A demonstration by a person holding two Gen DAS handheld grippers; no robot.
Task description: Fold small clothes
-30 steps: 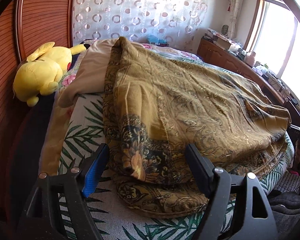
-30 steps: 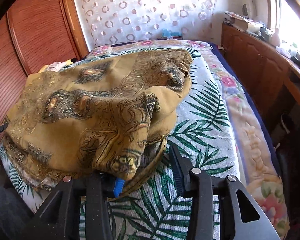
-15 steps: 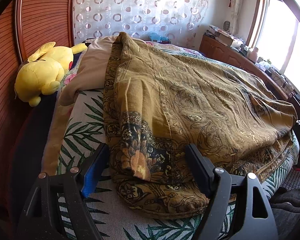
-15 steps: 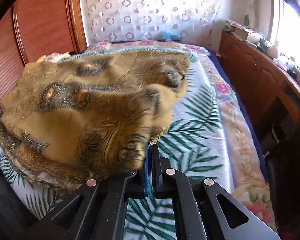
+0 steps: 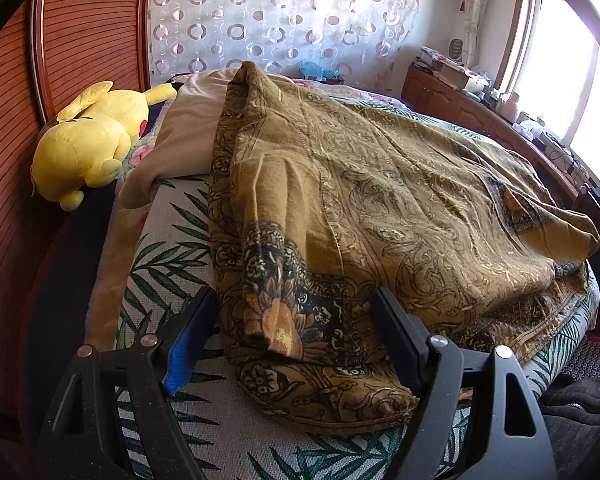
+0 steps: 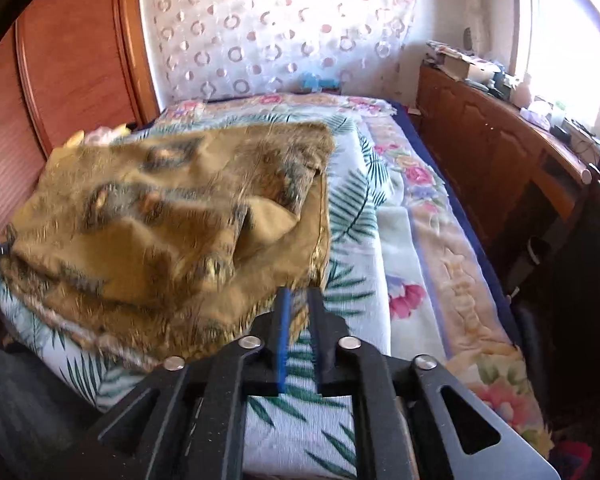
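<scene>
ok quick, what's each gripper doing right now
Left gripper: open, straddling a corner of the mustard-gold patterned cloth.
Right gripper: shut on that cloth's edge.

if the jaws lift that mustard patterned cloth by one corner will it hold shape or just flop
Likely flops: the mustard paisley-patterned cloth already lies in soft creases and folded layers. It probably drags rather than lifts clean, since it covers much of the palm-leaf bedspread. Looks thin, so probably light.

Both tongs are matte black plastic. The left tongs (image 5: 292, 328) carry silver rivets and a blue pad on one finger; the right tongs (image 6: 298, 320) show the same rivets, blue pad and triangular cut-outs.
</scene>
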